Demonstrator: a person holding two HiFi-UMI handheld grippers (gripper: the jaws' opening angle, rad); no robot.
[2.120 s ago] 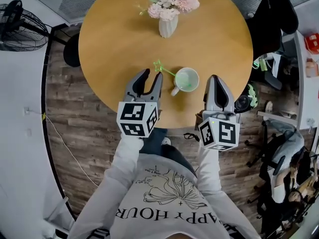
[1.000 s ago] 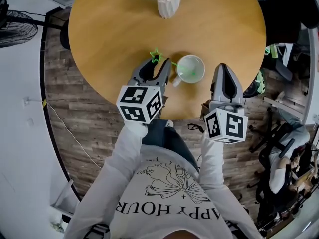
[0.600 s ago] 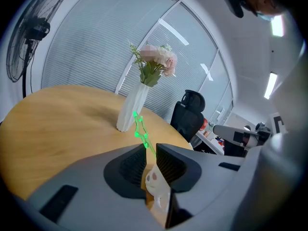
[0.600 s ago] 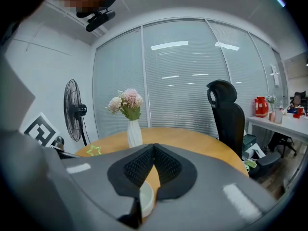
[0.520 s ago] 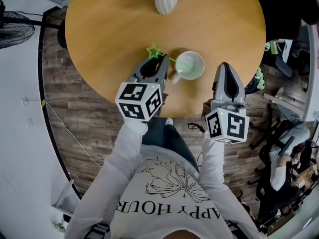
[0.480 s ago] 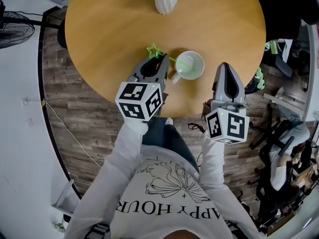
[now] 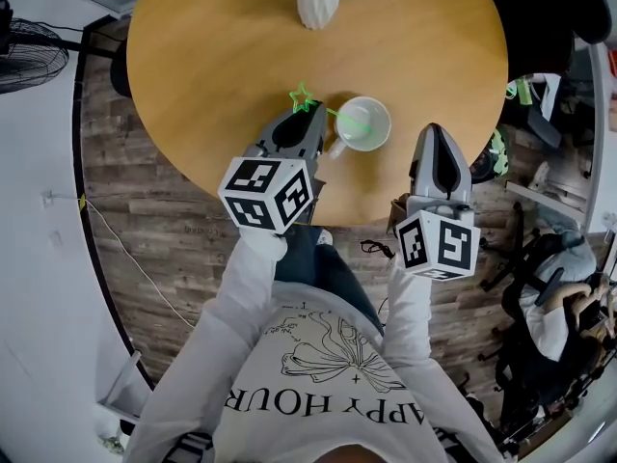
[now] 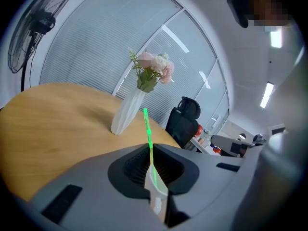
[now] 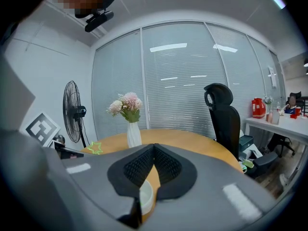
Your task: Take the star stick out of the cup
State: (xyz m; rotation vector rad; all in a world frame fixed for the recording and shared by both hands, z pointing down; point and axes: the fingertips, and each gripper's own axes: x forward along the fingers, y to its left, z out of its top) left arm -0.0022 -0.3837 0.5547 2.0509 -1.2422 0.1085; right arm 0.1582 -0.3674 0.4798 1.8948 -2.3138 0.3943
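Observation:
A white cup (image 7: 363,123) stands on the round wooden table (image 7: 222,56) near its front edge. The green star stick (image 7: 328,112) leans out of the cup to the left, its star (image 7: 304,97) up over the table. My left gripper (image 7: 315,116) has just been closing and is now shut on the thin stick (image 8: 147,129), which rises from between the meeting pads. Right of the cup, my right gripper (image 7: 439,135) hovers at the table's edge, shut (image 9: 154,146) and empty. The right gripper view shows the cup (image 9: 145,196) low between the jaws and the star (image 9: 95,148) at left.
At the table's far side stands a white vase of pink flowers (image 7: 318,3), also showing in both gripper views (image 8: 127,112) (image 9: 133,134). A floor fan (image 7: 29,41) is off to the left and a black office chair (image 9: 224,114) to the right.
The left gripper's jaws closed from wide open onto the stick just below the star. The right gripper has stayed put.

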